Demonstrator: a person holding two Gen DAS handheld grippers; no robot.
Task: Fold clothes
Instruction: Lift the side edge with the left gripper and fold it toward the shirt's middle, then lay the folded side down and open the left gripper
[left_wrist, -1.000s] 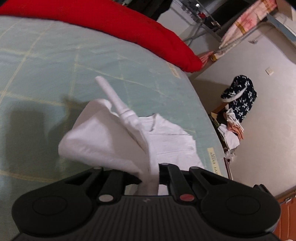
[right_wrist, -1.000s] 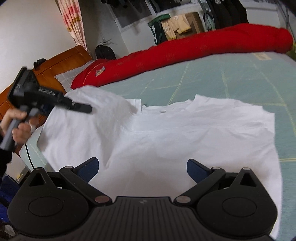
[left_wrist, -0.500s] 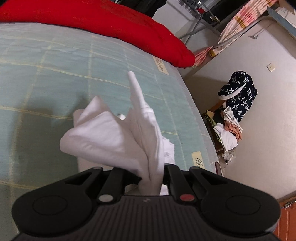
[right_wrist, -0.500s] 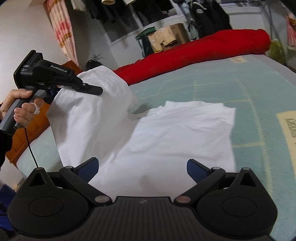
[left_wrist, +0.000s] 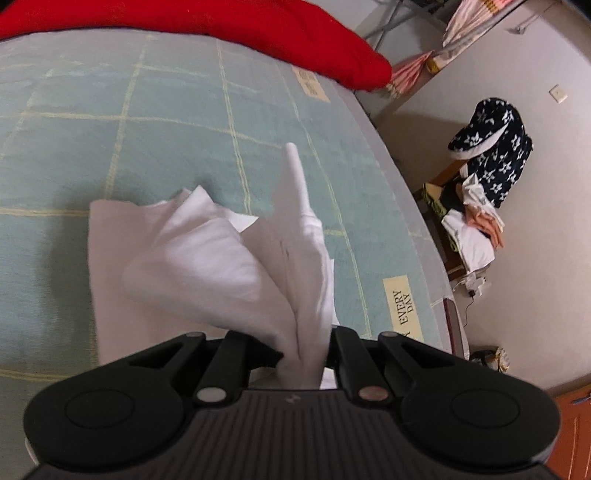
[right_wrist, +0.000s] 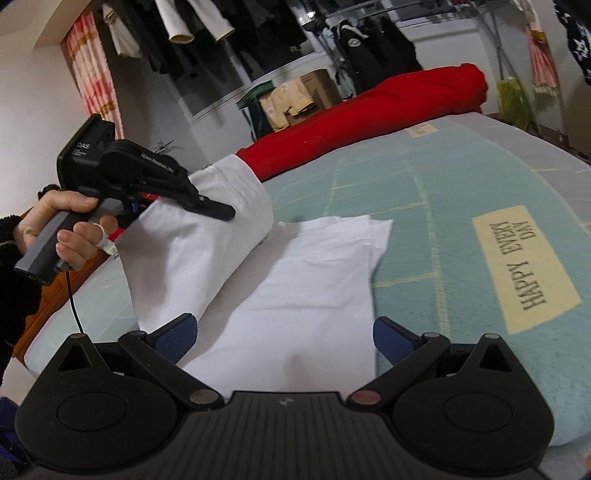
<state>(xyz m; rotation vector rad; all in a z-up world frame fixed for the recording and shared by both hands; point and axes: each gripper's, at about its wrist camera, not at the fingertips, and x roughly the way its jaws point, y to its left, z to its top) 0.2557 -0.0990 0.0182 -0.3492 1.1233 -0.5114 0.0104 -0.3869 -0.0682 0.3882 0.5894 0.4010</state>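
1. Pale green bedding (right_wrist: 424, 236) with thin yellow grid lines covers the bed that fills both wrist views; a cream patch reading "HAPPY EVERY DAY" (right_wrist: 524, 269) lies ahead and to the right of the right gripper.
2. Seen from the right wrist, the person's left hand (right_wrist: 62, 229) at far left grips the handle of the left gripper (right_wrist: 225, 214), with a dark sleeve behind it.
3. That left gripper is clenched on a bunched fold of the white garment (right_wrist: 306, 288), which rises between its fingers in the left wrist view (left_wrist: 295, 295) and hangs from them.
4. The rest of the garment lies flat on the bedding, directly ahead of the right gripper (right_wrist: 282, 332) and running under it.
5. The right gripper's blue-padded fingers (right_wrist: 177, 334) stand wide apart, released, pressing on nothing.
6. Beyond both grippers, a long red quilt (right_wrist: 369, 122) lies along the far edge of the bed.
7. To the right of the left gripper, off the bed, a dark star-patterned garment (left_wrist: 495, 147) sits above a heap of clothes by the wall.
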